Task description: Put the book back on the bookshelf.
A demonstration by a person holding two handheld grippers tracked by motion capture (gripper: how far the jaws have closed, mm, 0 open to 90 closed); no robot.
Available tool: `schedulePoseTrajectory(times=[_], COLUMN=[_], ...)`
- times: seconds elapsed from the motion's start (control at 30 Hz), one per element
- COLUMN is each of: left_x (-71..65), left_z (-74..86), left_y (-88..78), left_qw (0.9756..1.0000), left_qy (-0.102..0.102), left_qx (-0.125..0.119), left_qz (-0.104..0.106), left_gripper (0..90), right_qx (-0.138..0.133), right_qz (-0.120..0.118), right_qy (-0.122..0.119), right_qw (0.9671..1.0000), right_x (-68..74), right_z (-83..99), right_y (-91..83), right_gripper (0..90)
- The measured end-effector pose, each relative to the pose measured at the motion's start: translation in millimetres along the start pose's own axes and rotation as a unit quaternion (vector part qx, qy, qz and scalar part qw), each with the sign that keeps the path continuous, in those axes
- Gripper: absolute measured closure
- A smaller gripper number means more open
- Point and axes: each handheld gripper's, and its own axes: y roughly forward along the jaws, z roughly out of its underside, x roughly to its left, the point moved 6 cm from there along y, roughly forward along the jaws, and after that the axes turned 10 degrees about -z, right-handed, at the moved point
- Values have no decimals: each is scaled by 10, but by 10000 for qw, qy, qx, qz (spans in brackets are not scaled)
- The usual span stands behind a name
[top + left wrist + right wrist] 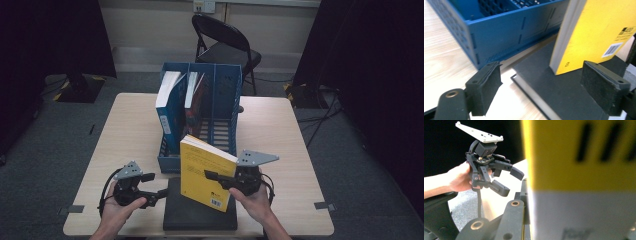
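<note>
My right tongs (216,178) gripped the yellow book (206,172), upright on the black book (200,212) before the blue rack (200,117). Left tongs (159,194) stood open, empty. Risk: single-edge grip might let it topple.

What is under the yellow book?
The yellow book stands tilted on a black book, its corner touching the cover. The table beneath the black book is covered.

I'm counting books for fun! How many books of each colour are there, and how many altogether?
Yellow book, held in the right gripper: 1
Black book, flat on the table: 1
Blue-spined book, in the blue rack: 1
Dark red book, in the rack: 1
Total: 4
</note>
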Motion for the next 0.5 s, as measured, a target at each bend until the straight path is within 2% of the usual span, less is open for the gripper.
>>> schedulePoseTrajectory(times=[0.07, 0.17, 0.2, 0.27, 0.4, 0.5], left_x=[57, 116, 117, 120, 119, 136], left_z=[33, 98, 117, 142, 150, 148], left_y=[-4, 24, 42, 72, 97, 98], left_qw=[9999, 9996, 9996, 9994, 9994, 9993], left_qy=[-35, -208, -190, -96, -11, -41], left_qx=[41, 150, 164, 241, 236, 228], left_qz=[-95, -106, -102, -233, -264, -287], left_gripper=[165, 172, 178, 183, 190, 192], right_qx=[-2, -2, 6, 19, -15, -19], right_qz=[22, 35, 37, 32, 83, 92], right_qy=[48, 60, 51, 27, 37, 60], right_qw=[10000, 10000, 10000, 10000, 10000, 9999], right_x=[-11, -16, -15, -7, -18, -25], right_z=[0, 0, -2, -9, -23, -25], right_y=[-12, -33, -41, -57, -97, -133], right_gripper=[758, 757, 758, 758, 757, 757])
